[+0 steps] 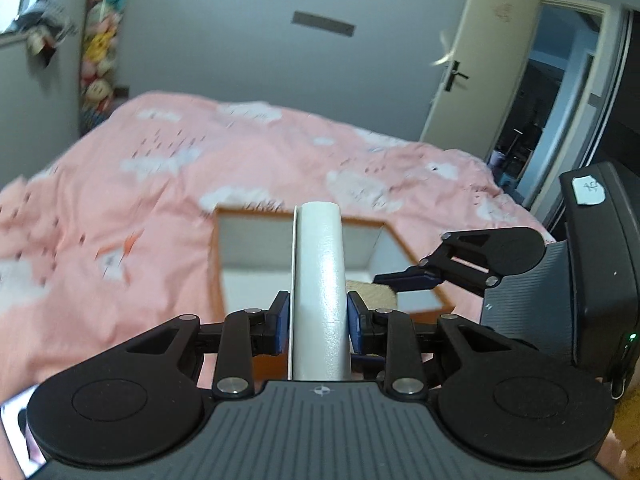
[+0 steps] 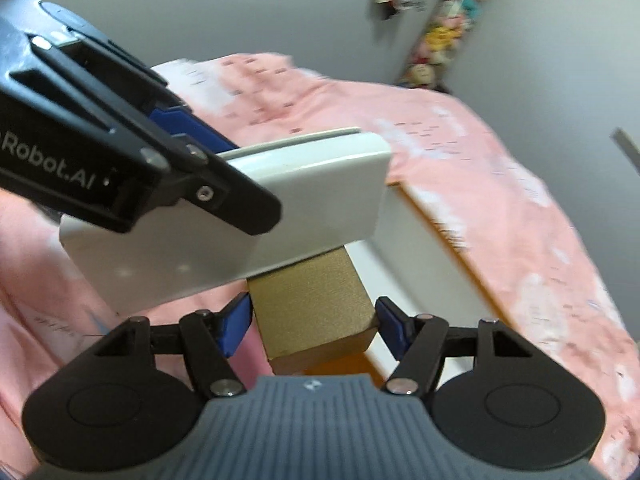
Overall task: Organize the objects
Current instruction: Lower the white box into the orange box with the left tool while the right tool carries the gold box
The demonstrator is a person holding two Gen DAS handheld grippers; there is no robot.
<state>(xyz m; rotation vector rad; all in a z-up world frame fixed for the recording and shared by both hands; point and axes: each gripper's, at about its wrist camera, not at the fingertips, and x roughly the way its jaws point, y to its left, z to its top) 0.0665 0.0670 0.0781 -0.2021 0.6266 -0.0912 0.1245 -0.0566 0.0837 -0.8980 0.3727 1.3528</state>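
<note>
My left gripper (image 1: 318, 314) is shut on a flat white case (image 1: 320, 264), held edge-on and pointing forward between the blue pads. From the right wrist view the same left gripper (image 2: 228, 160) comes in from the upper left with the white case (image 2: 320, 188) lying broadside. My right gripper (image 2: 310, 316) is shut on a gold box (image 2: 312, 292), with a blue pad against each side. The white case overlaps the gold box's far end. Both hang above an open box (image 1: 248, 244) with an orange-brown rim (image 2: 440, 224) and white inside. The right gripper (image 1: 384, 286) shows at the right.
The open box rests on a bed with a pink cloud-print duvet (image 1: 160, 184). Grey walls stand behind, with hanging plush toys (image 1: 100, 48) in the far left corner. An open door (image 1: 480, 60) lies at the right.
</note>
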